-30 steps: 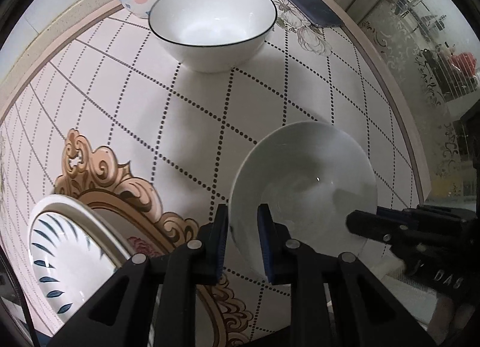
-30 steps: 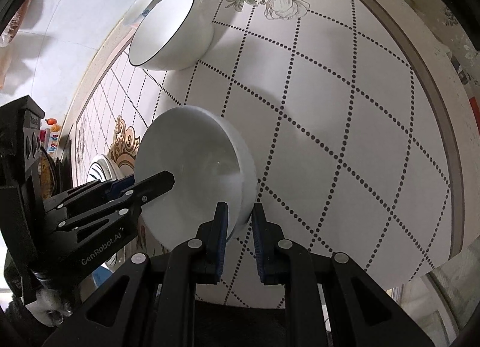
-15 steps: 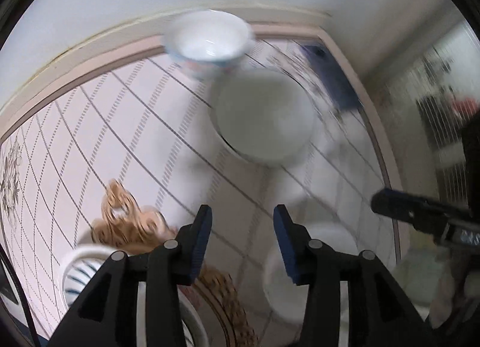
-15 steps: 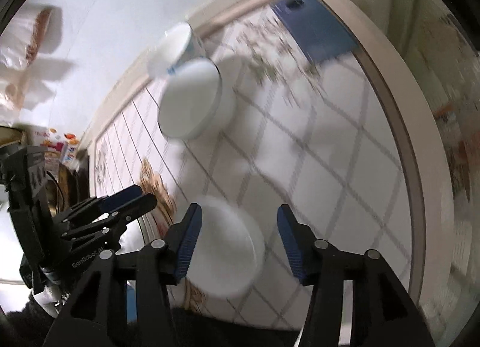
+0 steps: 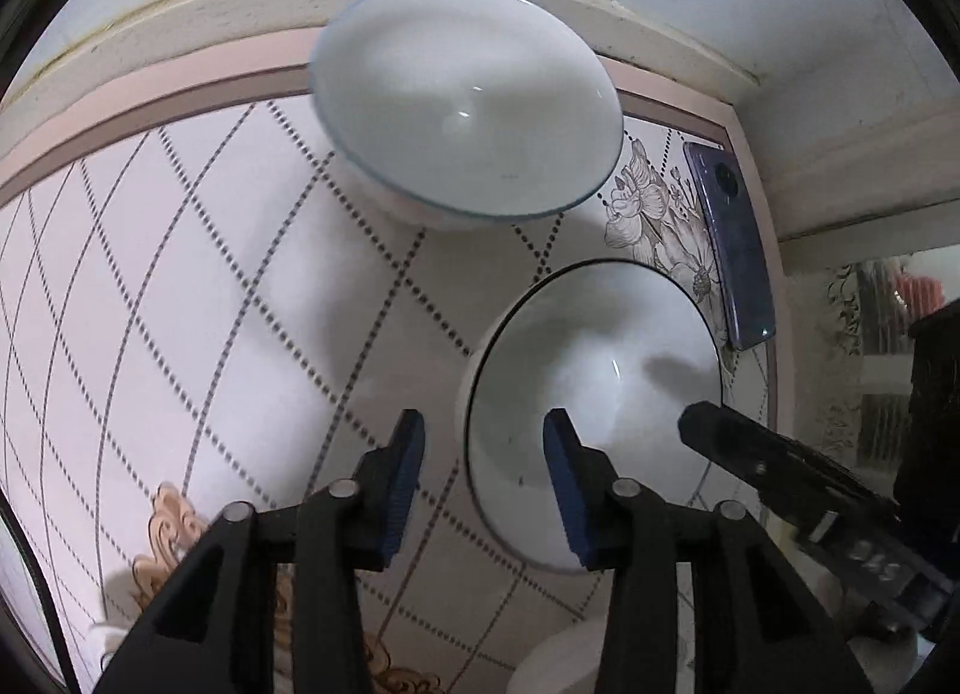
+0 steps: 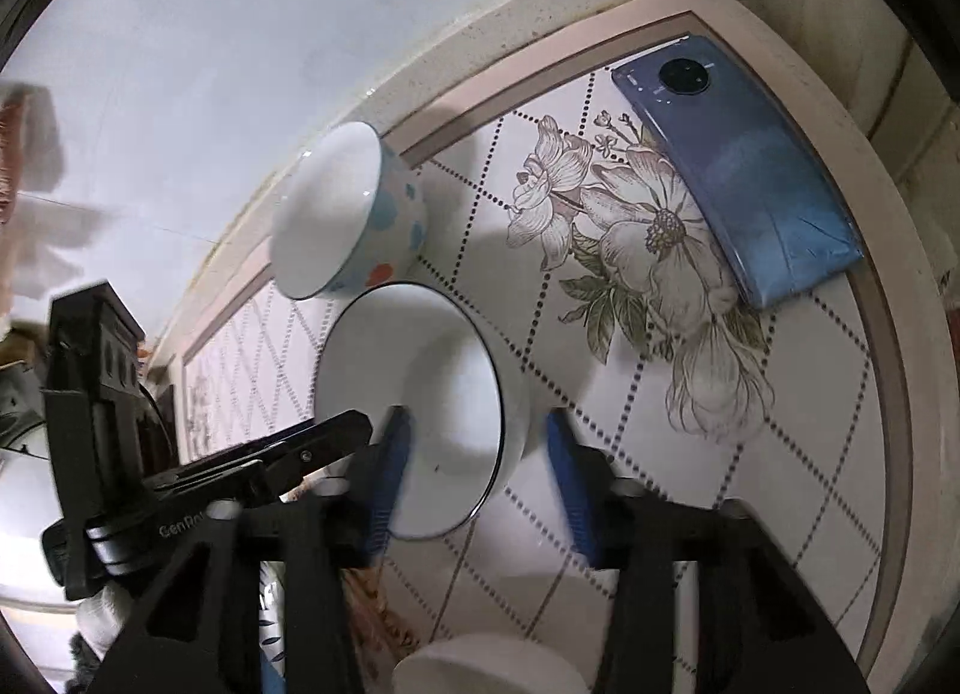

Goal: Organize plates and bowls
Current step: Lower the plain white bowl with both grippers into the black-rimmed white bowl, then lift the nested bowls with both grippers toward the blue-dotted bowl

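Tiled counter [image 5: 180,274], floral corner, phone [image 6: 750,172]; wall seemingly plain.

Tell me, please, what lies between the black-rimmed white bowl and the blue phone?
Only printed flowers on tablecloth separate black-rimmed white bowl from blue phone, right wrist view.

- Bowls, I count three: a black-rimmed white bowl [image 6: 414,406], a spotted bowl [image 6: 354,214] beside it, and a plain white bowl [image 6: 486,667] at my lower edge.
- Phones, I count one: blue phone [image 6: 744,166].
- Tools, I count two: left tool [image 5: 483,481], right tool [image 6: 480,478].
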